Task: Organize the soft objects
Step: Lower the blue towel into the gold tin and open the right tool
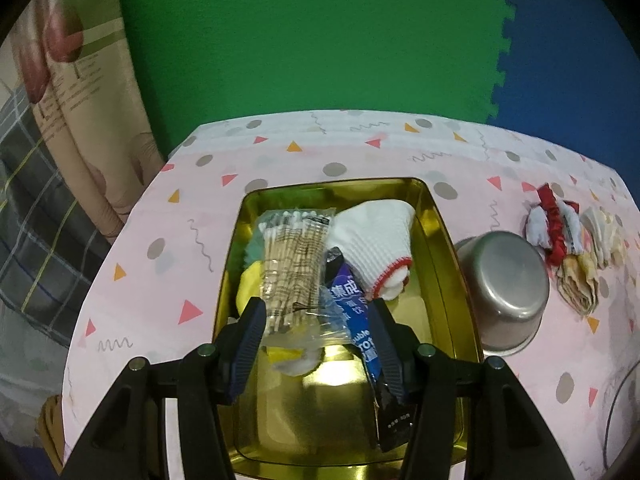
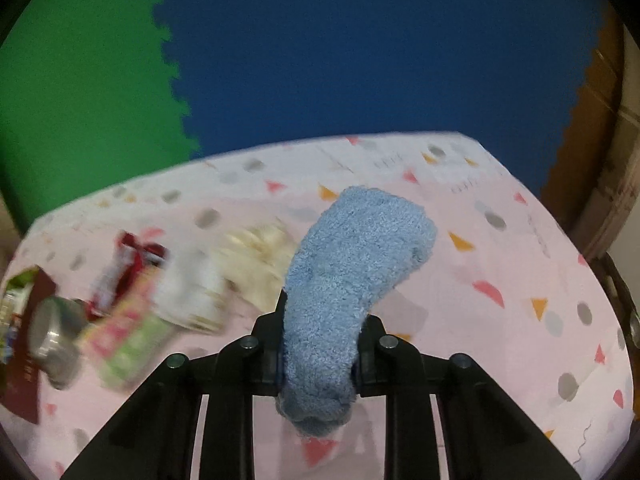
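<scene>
A fluffy light-blue sock [image 2: 352, 256] hangs lifted above the pink tablecloth [image 2: 500, 264], pinched between the jaws of my right gripper [image 2: 320, 344], which is shut on it. My left gripper [image 1: 318, 344] stands open over a gold tin [image 1: 452, 264]. In the tin lie a white knitted glove [image 1: 376, 240] with a red cuff, a clear bag of cotton swabs [image 1: 294, 264], a blue packet [image 1: 356, 320] and yellow and green soft pieces. The bag's lower end and the packet lie between the open fingers.
An upturned steel bowl [image 1: 504, 292] sits right of the tin. Beyond it lie a red and white fabric bundle [image 1: 556, 228] and folded cream cloths [image 1: 580, 280]. In the blurred right wrist view, a pink and green packet [image 2: 128, 340] lies at left. Green and blue foam mats cover the floor.
</scene>
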### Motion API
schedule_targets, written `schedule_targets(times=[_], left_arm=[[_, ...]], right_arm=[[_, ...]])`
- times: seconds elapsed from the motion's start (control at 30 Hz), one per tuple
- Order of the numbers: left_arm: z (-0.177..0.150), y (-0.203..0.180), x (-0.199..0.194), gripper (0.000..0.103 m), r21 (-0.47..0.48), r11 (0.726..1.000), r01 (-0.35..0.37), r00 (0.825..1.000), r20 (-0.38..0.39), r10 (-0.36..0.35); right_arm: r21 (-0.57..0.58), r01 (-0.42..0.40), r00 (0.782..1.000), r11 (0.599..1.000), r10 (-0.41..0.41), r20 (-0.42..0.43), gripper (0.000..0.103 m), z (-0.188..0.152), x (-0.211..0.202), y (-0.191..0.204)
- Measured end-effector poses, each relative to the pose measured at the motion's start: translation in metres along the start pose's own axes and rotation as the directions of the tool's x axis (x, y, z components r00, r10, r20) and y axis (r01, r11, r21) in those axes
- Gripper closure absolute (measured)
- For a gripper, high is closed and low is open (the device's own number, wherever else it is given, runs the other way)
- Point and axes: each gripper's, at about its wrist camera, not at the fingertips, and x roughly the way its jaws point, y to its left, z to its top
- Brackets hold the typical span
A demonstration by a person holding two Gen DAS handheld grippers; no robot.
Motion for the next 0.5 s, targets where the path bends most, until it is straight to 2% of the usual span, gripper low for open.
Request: schedule_targets(times=[0.2,0.5], left_arm=[[0.002,0.008,-0.005,0.049,-0.014,1.0,-0.008,1.0,0.016,0.008],[0.002,0.026,-0.005,0.049,-0.046,0.998,-0.033,0.999,0.019,0.034]], right_arm=[[-0.092,-0.143,0.989,0.985,0.144,0.009,0.082,0.011,-0.023,0.065],[-0.217,-0.363,0.932,0.906,0.353,-0.085,0.082,-0.011,-0.037,0.171]])
